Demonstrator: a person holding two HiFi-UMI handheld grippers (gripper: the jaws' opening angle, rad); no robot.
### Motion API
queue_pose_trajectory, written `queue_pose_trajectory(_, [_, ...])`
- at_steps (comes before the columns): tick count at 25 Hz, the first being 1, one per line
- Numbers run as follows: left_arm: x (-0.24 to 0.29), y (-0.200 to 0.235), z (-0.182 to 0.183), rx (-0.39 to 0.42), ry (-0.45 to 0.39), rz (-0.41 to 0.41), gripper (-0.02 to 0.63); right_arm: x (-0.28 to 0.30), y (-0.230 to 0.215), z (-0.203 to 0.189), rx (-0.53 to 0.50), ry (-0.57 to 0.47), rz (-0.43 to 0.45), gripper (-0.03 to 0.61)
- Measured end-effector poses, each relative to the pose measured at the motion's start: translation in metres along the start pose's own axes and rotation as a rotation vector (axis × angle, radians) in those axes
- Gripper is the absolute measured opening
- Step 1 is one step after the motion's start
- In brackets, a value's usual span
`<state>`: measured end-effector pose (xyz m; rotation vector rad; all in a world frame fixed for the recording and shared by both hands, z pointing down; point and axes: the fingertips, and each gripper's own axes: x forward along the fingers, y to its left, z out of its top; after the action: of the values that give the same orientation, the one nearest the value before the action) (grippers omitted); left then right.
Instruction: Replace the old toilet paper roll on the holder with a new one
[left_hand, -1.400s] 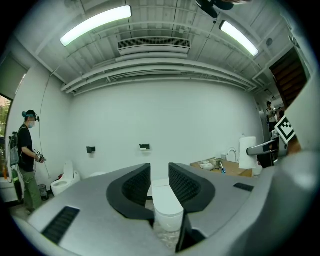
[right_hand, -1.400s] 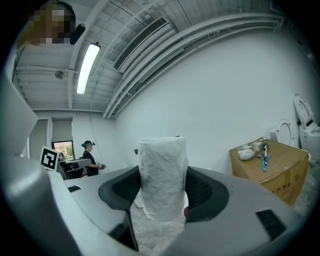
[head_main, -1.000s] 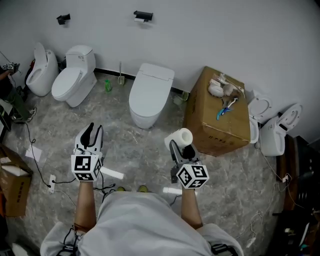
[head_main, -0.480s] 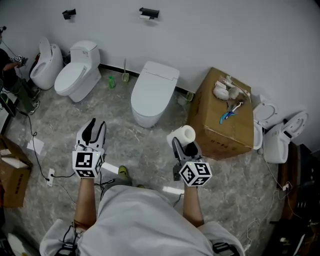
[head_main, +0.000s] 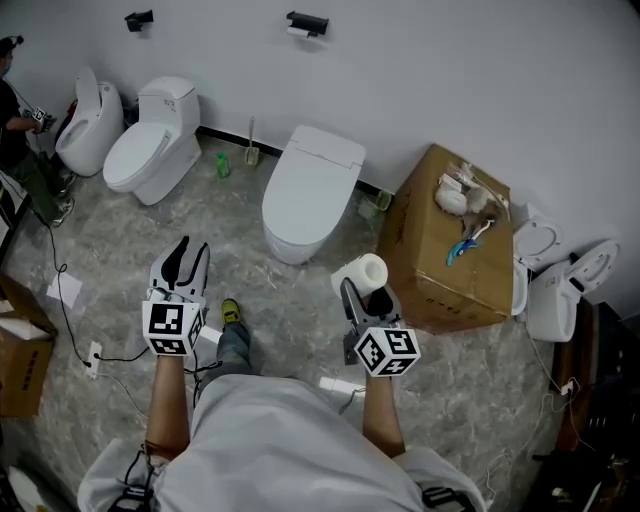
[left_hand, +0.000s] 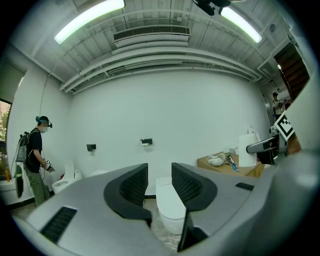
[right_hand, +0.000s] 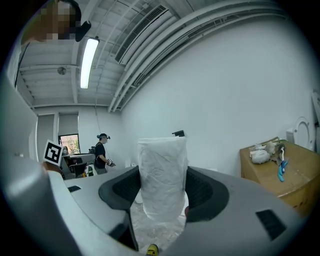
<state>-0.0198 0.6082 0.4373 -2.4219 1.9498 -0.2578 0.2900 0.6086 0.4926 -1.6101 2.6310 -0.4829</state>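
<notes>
Black-and-white square markers face up on both cubes. The right gripper (head_main: 364, 292) pinches a wrapped toilet paper roll (head_main: 362, 272) upright; the left gripper (head_main: 183, 256) has its jaws apart with nothing between them. Grey marbled floor (head_main: 290, 300), toilet (head_main: 305, 190), cardboard box (head_main: 440, 262), and the holder (head_main: 307, 22) on the white wall (head_main: 480, 80)

A white toilet (head_main: 305, 188) stands by the wall (head_main: 480, 70) between a second toilet (head_main: 145, 152) and a cardboard box (head_main: 430, 255).

Mock bathroom test space, several toilets (head_main: 305, 190) along a bare white wall (head_main: 450, 70), paper holders (head_main: 307, 22) above, cardboard box (head_main: 430, 260)
</notes>
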Motion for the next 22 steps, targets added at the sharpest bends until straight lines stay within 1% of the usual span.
queue_pose_trajectory(3, [0.021, 0.019, -0.003, -0.005, 0.010, 0.001, 0.146, 0.031, -0.002, 0.001, 0.018, 0.011, 0.004, 0.272])
queue_pose_trajectory(8, [0.062, 0.069, -0.002, -0.018, 0.025, 0.014, 0.146, 0.095, 0.009, 0.015, 0.021, 0.011, 0.009, 0.272])
queue_pose_trajectory(12, [0.109, 0.107, 0.009, -0.003, 0.028, -0.009, 0.150, 0.155, 0.017, 0.033, 0.037, 0.002, 0.002, 0.272])
queue_pose_trajectory(18, [0.176, 0.180, 0.024, -0.010, 0.033, -0.039, 0.153, 0.248, 0.043, 0.061, 0.039, -0.006, -0.009, 0.272])
queue_pose_trajectory(22, [0.222, 0.220, 0.026, -0.015, 0.025, -0.065, 0.153, 0.300, 0.052, 0.072, 0.059, -0.017, -0.032, 0.272])
